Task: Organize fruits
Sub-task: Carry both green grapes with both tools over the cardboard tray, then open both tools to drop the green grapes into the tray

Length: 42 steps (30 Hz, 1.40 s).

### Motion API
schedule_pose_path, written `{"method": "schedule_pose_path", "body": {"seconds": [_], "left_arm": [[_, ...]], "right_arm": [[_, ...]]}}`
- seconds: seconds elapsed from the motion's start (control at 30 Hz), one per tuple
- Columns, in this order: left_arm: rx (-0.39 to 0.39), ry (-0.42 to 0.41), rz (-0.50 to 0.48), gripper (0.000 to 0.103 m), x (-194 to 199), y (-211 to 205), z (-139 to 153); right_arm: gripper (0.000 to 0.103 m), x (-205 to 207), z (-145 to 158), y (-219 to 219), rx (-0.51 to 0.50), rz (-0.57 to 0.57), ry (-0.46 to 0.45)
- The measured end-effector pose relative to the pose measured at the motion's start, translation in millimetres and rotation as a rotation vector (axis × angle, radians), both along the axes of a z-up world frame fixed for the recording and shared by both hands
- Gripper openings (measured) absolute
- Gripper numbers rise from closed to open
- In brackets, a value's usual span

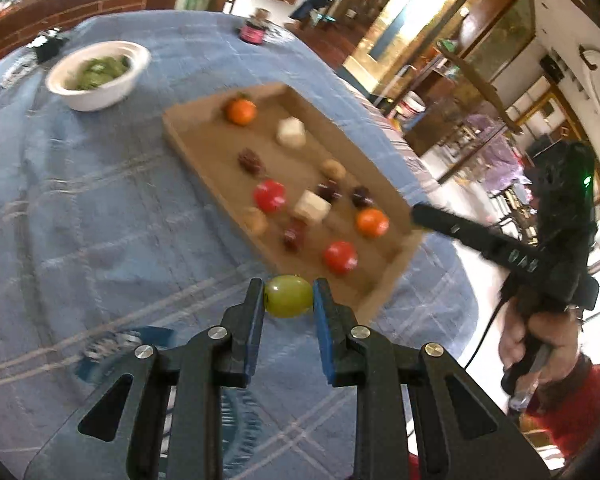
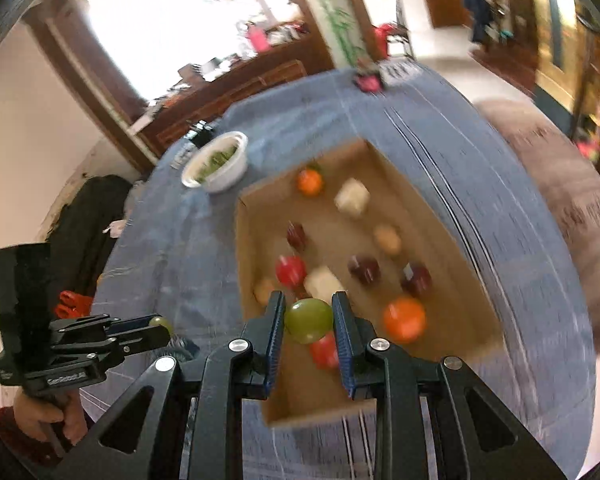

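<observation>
Green grapes pinched between fingers

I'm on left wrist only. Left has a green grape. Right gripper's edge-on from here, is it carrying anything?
Observer: Yes. The right gripper is shut on its own green grape.
Operator: Where is it relative to the box?
Observer: In its own view that grape shows over the near end of the cardboard tray, in front of a red fruit.
Operator: And the left one from that side?
Observer: The left gripper is left of the tray, over the blue cloth, its grape just peeking out at the tips.
</observation>
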<state>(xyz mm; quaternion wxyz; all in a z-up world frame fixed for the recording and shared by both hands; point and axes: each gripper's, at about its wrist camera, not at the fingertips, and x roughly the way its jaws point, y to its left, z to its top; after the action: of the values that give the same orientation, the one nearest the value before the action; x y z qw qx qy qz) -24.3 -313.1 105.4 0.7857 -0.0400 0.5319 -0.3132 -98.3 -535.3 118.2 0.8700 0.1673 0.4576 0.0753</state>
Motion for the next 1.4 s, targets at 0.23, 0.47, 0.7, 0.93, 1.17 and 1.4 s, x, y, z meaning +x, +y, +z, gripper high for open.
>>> {"method": "schedule_pose_path", "body": {"seconds": [0.23,0.47,0.7,0.93,1.17,1.4], "left_arm": [[0.012,0.047,-0.072,0.021,2,-50,-17],[0.044,0.062,-0.073,0.021,21,-73,-35],[0.086,0.091,-0.072,0.021,26,-80,-55],[0.104,0.093,-0.083,0.021,22,-81,-62],[0.114,0.103,-0.071,0.021,24,-85,-69],[0.114,0.093,-0.062,0.021,25,-85,-69]], "right_arm": [[0.024,0,-21,-15,-0.009,0.024,0.040],[0.025,23,-38,-24,-0.023,0.081,0.066],[0.025,57,-43,-12,-0.067,0.160,0.075],[0.026,70,-61,-3,-0.125,0.180,0.106],[0.028,74,-65,3,-0.191,0.205,0.112],[0.028,72,-63,9,-0.227,0.228,0.103]]}}
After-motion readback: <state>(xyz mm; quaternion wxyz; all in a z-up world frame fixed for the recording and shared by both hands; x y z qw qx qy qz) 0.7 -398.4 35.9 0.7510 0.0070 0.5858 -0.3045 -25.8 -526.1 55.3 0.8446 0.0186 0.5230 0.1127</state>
